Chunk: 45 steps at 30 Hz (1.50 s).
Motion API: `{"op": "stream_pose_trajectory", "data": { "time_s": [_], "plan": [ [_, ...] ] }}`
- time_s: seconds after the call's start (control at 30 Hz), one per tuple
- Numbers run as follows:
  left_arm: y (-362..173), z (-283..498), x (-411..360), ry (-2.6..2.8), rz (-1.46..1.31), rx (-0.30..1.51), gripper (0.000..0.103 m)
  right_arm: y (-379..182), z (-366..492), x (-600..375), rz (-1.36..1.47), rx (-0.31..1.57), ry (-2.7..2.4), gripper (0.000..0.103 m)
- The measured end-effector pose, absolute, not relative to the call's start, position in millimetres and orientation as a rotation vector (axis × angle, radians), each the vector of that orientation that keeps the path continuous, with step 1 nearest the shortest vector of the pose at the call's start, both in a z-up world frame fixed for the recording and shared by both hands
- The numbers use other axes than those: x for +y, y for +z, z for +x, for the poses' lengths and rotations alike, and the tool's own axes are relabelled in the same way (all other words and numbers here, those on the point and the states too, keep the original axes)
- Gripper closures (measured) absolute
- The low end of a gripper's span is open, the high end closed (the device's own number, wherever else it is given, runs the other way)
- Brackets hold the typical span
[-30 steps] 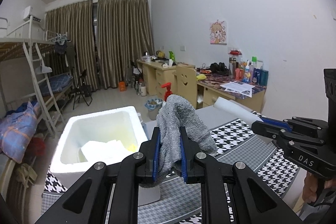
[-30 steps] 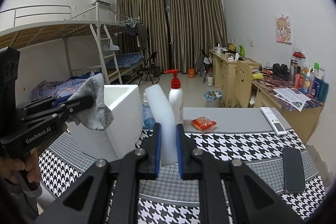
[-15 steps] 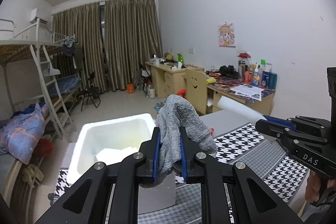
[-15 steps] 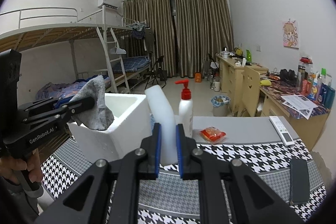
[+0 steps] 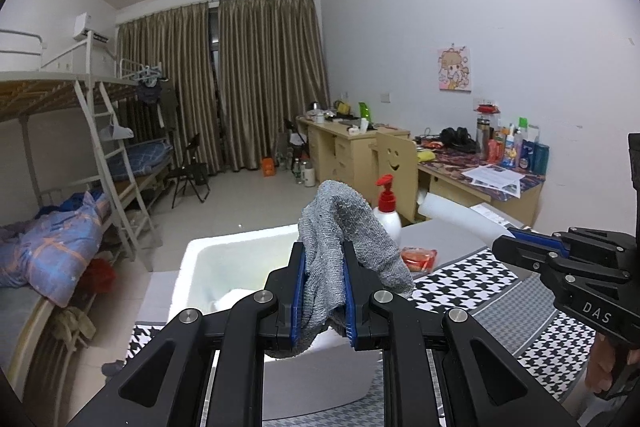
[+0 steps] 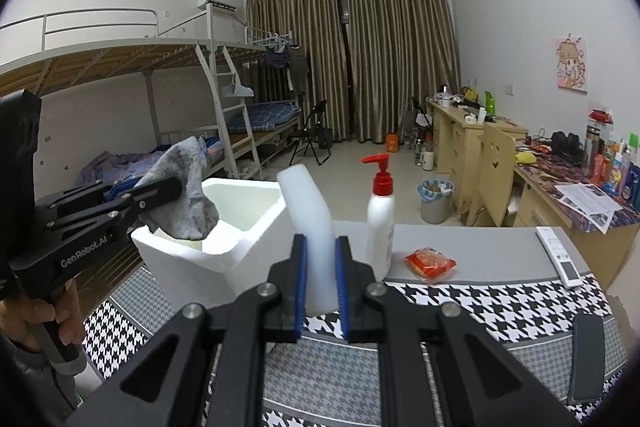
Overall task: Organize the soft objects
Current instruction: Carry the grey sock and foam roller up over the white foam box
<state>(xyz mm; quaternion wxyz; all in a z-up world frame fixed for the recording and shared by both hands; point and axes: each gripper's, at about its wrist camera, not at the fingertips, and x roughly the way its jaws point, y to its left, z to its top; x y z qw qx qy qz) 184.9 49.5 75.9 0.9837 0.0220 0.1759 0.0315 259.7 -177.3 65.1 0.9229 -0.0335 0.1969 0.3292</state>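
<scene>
Tongs both loaded: left tongs (image 5: 323, 291) clamped on grey knitted cloth (image 5: 348, 247), right tongs (image 6: 321, 287) clamped on white foam block (image 6: 312, 227). Both raised near open white foam box (image 6: 224, 227) on bench (image 6: 472, 251), likely for dropping in.

Grey knit cloth (image 5: 344, 243), white foam box (image 6: 240, 227) (houndstooth tablecloth (image 6: 480, 303))

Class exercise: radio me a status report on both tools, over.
Left tool shut on grey cloth. Right tool shut on white foam piece. Foam box open, unobstructed.
</scene>
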Motion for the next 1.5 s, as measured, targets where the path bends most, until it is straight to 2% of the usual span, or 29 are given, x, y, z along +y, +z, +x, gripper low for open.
{"op": "stream_pose_trajectory", "data": {
  "time_s": [1.5],
  "plan": [
    [72, 160, 117, 0.253, -0.014, 0.339, 0.086, 68, 268, -77, -0.168, 0.472, 0.805, 0.086]
  ]
}}
